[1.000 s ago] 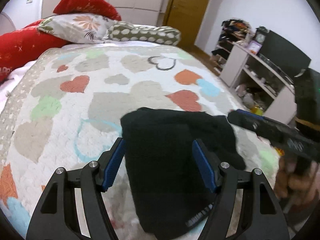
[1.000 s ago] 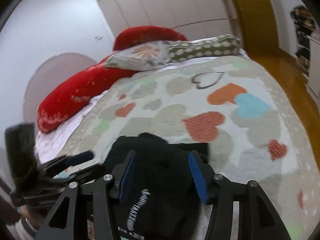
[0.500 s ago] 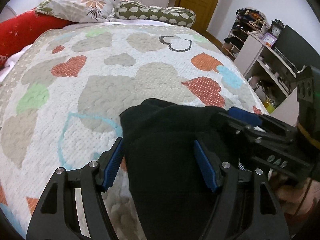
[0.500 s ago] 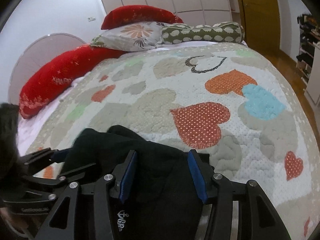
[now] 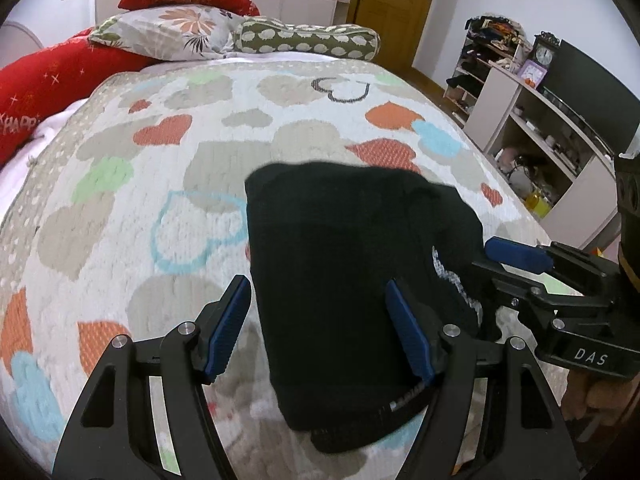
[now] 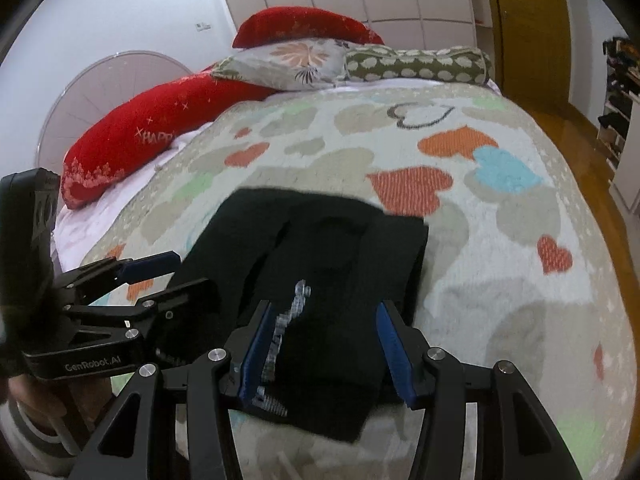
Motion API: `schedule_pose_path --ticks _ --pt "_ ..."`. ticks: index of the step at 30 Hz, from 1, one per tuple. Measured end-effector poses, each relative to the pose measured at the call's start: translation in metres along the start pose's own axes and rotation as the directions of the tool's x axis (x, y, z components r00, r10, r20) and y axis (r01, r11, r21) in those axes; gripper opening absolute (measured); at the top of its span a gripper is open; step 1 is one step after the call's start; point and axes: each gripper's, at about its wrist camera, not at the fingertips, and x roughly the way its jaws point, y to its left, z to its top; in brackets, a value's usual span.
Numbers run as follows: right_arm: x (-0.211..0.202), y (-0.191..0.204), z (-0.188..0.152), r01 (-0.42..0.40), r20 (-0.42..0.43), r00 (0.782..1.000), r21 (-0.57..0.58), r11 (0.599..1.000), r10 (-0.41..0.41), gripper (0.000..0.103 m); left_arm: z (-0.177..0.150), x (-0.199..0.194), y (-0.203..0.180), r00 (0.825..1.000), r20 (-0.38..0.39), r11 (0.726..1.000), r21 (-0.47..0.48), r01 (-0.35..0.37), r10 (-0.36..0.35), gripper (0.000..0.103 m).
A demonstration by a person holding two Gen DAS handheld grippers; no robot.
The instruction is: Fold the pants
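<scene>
Black folded pants lie on the heart-patterned bedspread, waistband end nearest me. My left gripper hangs open above their near part. Its left finger is just off the cloth's left edge and its right finger is over the cloth. In the right wrist view the pants fill the gap of my right gripper, white lettering beside its left finger. From the left wrist view the right gripper reaches in at the pants' right edge with one blue pad bare. The left gripper shows bedspread between its fingers.
Red pillows, a floral pillow and a spotted bolster lie at the head of the bed. A white shelf unit with a dark screen stands to the right. A hand holds the right gripper.
The pants were bunched a second ago and now lie flatter. The white lettering has slid further up between the right fingers. Both jaw gaps look the same.
</scene>
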Motion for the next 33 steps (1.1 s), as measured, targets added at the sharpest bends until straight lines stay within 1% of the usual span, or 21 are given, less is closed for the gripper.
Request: schedule_pose_path --ticks 5,7,9,12,15,19,21,23,24,25,27,29,31,33 --pt "0.005 -0.004 -0.014 0.031 -0.031 0.999 0.005 0.999 -0.031 0.051 -0.008 0.006 -0.002 1.000 -0.012 1.000 -0.001 -0.005 0.005 0.071" --pt "0.011 -0.009 -0.018 0.026 -0.049 0.998 0.022 0.999 -0.025 0.051 -0.009 0.009 -0.004 1.000 -0.012 1.000 0.000 -0.010 0.010 0.071" --pt "0.016 -0.012 -0.023 0.020 -0.047 0.999 0.041 0.999 -0.018 0.053 -0.011 0.012 -0.005 1.000 -0.014 1.000 0.006 -0.016 0.016 0.071" --pt "0.024 -0.014 -0.027 0.026 -0.046 0.999 0.040 0.999 -0.024 0.058 -0.013 0.016 -0.008 0.999 -0.022 1.000 0.021 -0.023 0.023 0.071" --pt "0.026 -0.020 -0.029 0.002 -0.046 0.999 0.074 0.997 0.002 0.060 -0.014 0.017 -0.008 0.999 -0.024 0.999 0.022 -0.026 0.027 0.072" --pt "0.021 -0.023 -0.027 -0.021 -0.052 0.998 0.085 0.996 0.025 0.062 -0.013 0.018 -0.006 0.999 -0.035 1.000 0.007 -0.011 0.011 0.072" --pt "0.016 -0.025 -0.023 -0.044 -0.055 0.997 0.112 0.993 0.051 0.062 -0.011 0.015 -0.004 0.999 -0.042 1.000 -0.003 0.003 -0.003 0.072" --pt "0.009 -0.031 -0.019 -0.076 -0.040 0.996 0.152 0.985 0.083 0.063 -0.008 0.009 0.001 0.999 -0.038 1.000 -0.023 0.019 -0.020 0.072" --pt "0.007 -0.034 -0.017 -0.088 -0.029 0.995 0.165 0.982 0.094 0.064 -0.005 0.004 0.006 0.999 -0.025 0.999 -0.037 0.024 -0.025 0.072" --pt "0.004 -0.037 -0.014 -0.099 -0.014 0.995 0.179 0.979 0.103 0.067 -0.004 0.000 0.009 0.999 -0.014 0.998 -0.047 0.029 -0.030 0.072" --pt "0.002 -0.042 -0.011 -0.112 0.006 0.994 0.196 0.974 0.113 0.070 0.001 -0.006 0.020 0.998 0.009 0.995 -0.081 0.057 -0.057 0.073" --pt "0.006 -0.048 -0.008 -0.131 0.011 0.991 0.210 0.969 0.131 0.071 0.006 -0.003 0.032 0.996 -0.013 0.989 -0.117 0.090 -0.092 0.073" --pt "0.014 -0.054 -0.007 -0.135 -0.001 0.990 0.228 0.964 0.139 0.072 0.007 0.001 0.037 0.993 -0.030 0.985 -0.137 0.106 -0.111 0.073" --pt "0.027 -0.059 -0.007 -0.151 -0.016 0.987 0.244 0.958 0.159 0.072 0.007 0.008 0.040 0.988 -0.052 0.978 -0.154 0.137 -0.147 0.073"
